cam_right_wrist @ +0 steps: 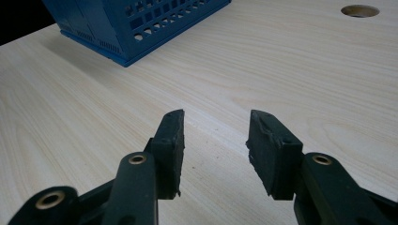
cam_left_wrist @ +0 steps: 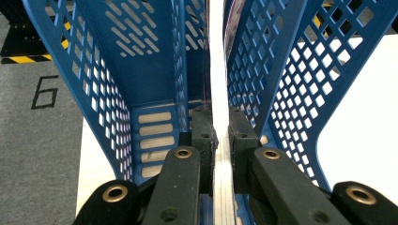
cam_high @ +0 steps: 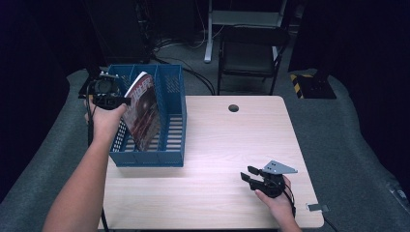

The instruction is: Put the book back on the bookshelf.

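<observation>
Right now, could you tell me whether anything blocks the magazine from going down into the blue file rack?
Nothing visible does. The left claw is shut on the magazine, which leans tilted inside a slot of the blue file rack. The slot below it looks free of other items, and the dividers stand beside it, not under it.

The left hand-held gripper [cam_left_wrist: 221, 136] is seen with its two black jaws pressed against the white page edges of a thin magazine [cam_left_wrist: 216, 70], which is held upright between them. The magazine is set inside a blue perforated plastic file rack [cam_left_wrist: 155, 70], between two of the rack's slotted dividers. A pale wooden worktop [cam_left_wrist: 361, 122] is seen beside the rack's outer wall, and grey carpet floor [cam_left_wrist: 33, 140] marked with a dark numeral lies on the rack's other side.
</observation>
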Demonstrator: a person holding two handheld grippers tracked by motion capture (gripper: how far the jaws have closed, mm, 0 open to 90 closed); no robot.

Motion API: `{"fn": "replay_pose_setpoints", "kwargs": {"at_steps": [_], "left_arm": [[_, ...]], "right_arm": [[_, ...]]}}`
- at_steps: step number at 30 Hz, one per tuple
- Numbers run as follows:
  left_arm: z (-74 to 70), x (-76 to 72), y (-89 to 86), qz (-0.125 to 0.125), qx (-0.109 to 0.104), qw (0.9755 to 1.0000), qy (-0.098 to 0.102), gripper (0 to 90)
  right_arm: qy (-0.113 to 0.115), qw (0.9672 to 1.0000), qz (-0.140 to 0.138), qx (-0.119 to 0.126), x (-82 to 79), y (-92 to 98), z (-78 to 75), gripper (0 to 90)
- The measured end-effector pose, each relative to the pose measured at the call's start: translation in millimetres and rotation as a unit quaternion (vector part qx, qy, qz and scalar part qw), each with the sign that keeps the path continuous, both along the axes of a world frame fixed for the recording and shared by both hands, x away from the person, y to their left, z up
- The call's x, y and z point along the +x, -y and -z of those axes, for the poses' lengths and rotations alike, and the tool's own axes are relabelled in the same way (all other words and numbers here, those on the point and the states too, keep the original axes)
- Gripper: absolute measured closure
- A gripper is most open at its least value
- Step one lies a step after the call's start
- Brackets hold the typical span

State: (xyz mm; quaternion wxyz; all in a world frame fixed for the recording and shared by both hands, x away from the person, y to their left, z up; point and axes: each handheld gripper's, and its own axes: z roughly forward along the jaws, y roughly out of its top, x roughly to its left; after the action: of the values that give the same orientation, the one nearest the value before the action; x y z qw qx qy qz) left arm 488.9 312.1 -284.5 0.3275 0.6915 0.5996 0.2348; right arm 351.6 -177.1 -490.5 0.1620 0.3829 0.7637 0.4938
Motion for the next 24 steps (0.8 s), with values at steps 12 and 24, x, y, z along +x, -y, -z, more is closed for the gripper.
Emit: {"fn": "replay_pose_setpoints", "kwargs": {"at_steps": [12, 24], "left_arm": [[-3.8, 8.4, 1.0, -0.024, -0.013, 0.9995, 0.016, 84.7], [2.5, 18.4, 6.2, -0.052, -0.012, 0.998, 0.033, 84.6]], "right_arm": [[0.003, 1.0, 0.001, 0.003, -1.1, 2.3, -2.3, 55.9], [0.003, 1.0, 0.003, 0.006, -1.8, 5.7, -3.9, 55.9]]}}
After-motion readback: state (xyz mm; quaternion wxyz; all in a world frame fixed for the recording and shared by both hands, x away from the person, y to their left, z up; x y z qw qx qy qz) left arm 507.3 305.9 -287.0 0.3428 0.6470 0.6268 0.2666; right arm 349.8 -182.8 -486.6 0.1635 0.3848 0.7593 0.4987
